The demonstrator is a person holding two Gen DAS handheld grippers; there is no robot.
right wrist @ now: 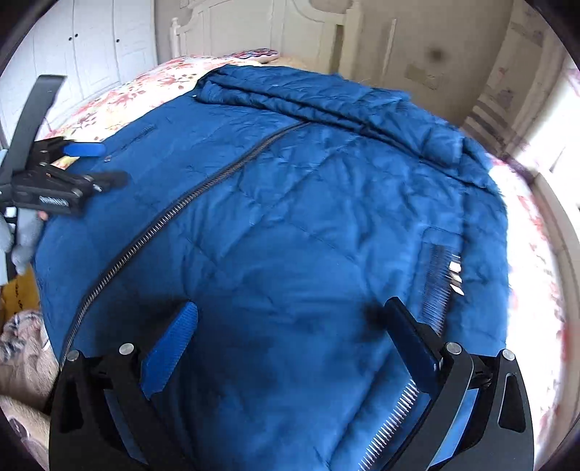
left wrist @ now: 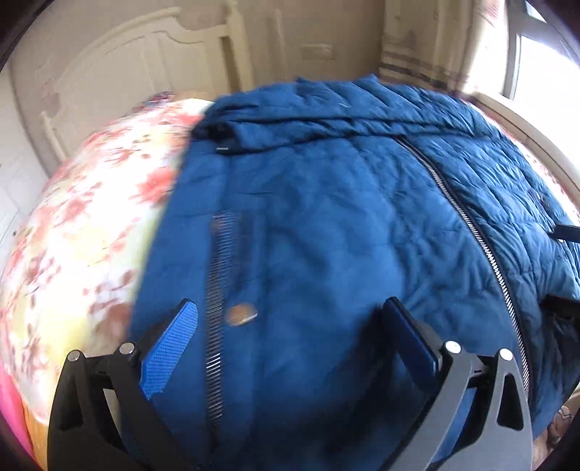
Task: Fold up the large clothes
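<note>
A large blue quilted jacket [left wrist: 326,224] [right wrist: 297,224] lies spread flat on a flower-print bed [left wrist: 94,224] [right wrist: 145,87]. Its main zipper [left wrist: 482,239] [right wrist: 174,213] runs down the front, with a pocket zipper [left wrist: 221,290] [right wrist: 438,282] on each side. My left gripper [left wrist: 290,308] hovers open just above the jacket's left front, over a pocket zipper and a brown patch [left wrist: 242,313]. My right gripper [right wrist: 291,308] is open over the right front panel, nothing between its fingers. The left gripper [right wrist: 94,163] also shows at the left edge of the right wrist view.
A cream headboard [left wrist: 119,72] [right wrist: 261,32] stands at the far end of the bed. A bright window [left wrist: 536,54] lies to the right, white wardrobe doors [right wrist: 90,43] to the left. Beige fabric [right wrist: 21,347] lies off the bed's near left corner.
</note>
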